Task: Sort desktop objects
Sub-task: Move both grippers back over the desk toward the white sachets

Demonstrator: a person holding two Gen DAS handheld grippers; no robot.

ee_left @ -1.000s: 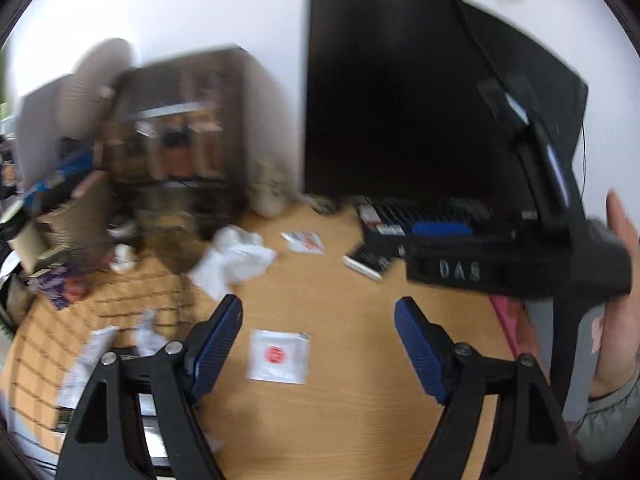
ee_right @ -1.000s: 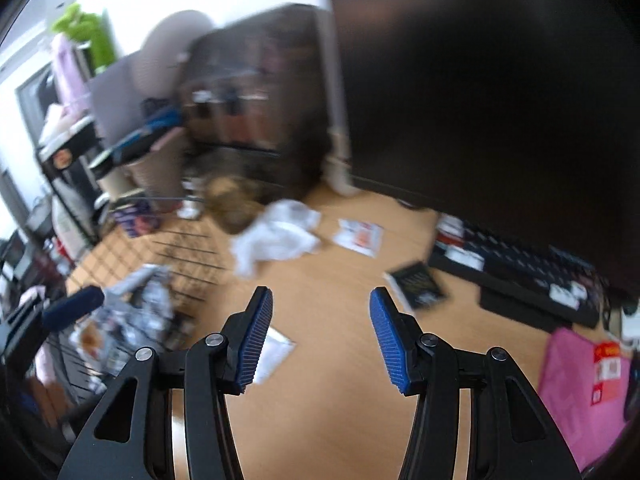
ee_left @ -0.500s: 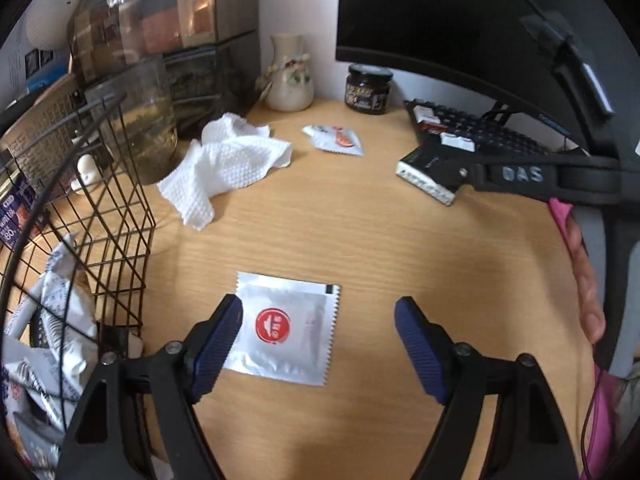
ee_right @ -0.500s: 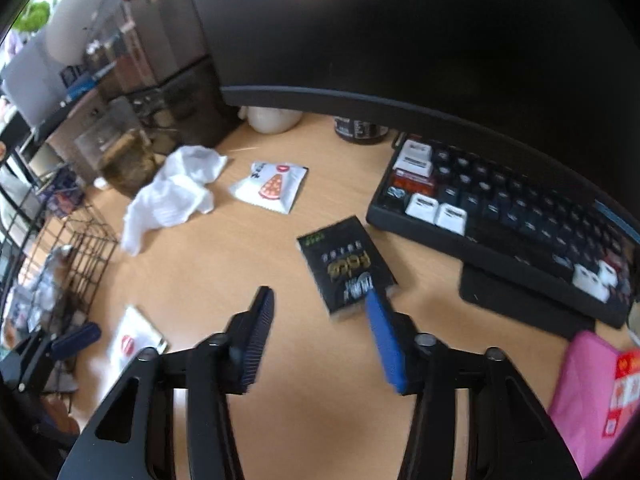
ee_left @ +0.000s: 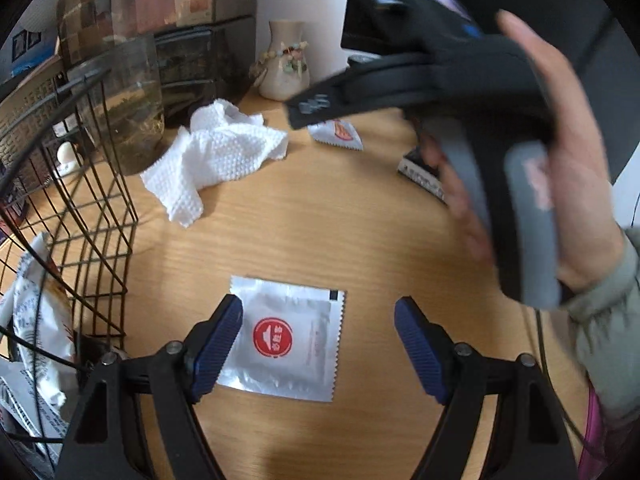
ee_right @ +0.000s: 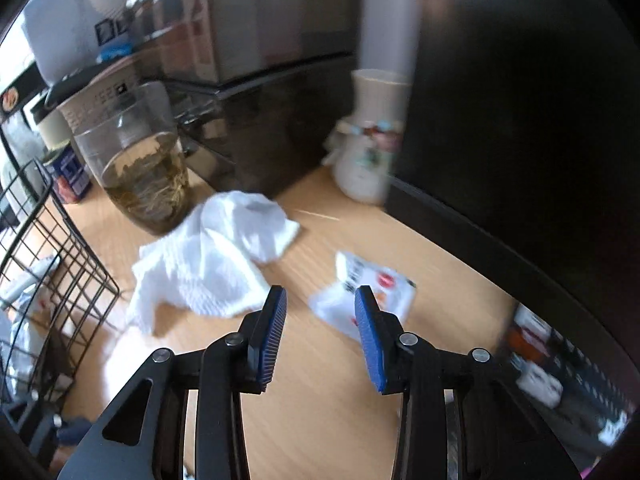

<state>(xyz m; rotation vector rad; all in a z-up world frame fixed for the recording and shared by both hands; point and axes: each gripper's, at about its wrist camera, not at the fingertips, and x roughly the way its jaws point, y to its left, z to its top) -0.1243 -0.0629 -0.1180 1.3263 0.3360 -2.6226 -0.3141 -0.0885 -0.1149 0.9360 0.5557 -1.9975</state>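
Pale wood-grain table (ee_left: 312, 224), smooth and matte, backed by a dark monitor (ee_right: 520, 100) and dark drawer units (ee_right: 260, 120).

Left tool (ee_left: 318, 344) low over the table, blue ribbed pads spread wide, gripping nothing. Between them, nearer the left pad: a flat square foil sachet (ee_left: 286, 338), silver with serrated edges and a round red mark, lying flat on the wood. Bare wood on its right side up to the right pad. Just left of it, a black wire basket (ee_left: 92, 208), open grid walls, crinkled white packets inside.

Farther back: one crumpled white paper towel (ee_left: 216, 156), dimpled texture, lying near a clear glass jar (ee_left: 128, 108) holding murky liquid. Behind that, a cream ceramic vase (ee_left: 285, 66) with a bead string at its neck. One second sachet (ee_left: 338, 134), white with red-orange print, partly hidden behind the right tool in the left view. A dark box (ee_left: 424, 176) only partly visible by the hand.

Right tool (ee_right: 320, 332) held in the air by a bare hand (ee_left: 560, 152), pads parted with a moderate gap, nothing between them. Seen from its own camera: blurred, above the printed sachet (ee_right: 368, 292), towel to the left, keyboard (ee_right: 560, 368) at lower right. Open wood between towel and sachet.

Counted: two sachets, one towel, one jar, one vase, one basket.
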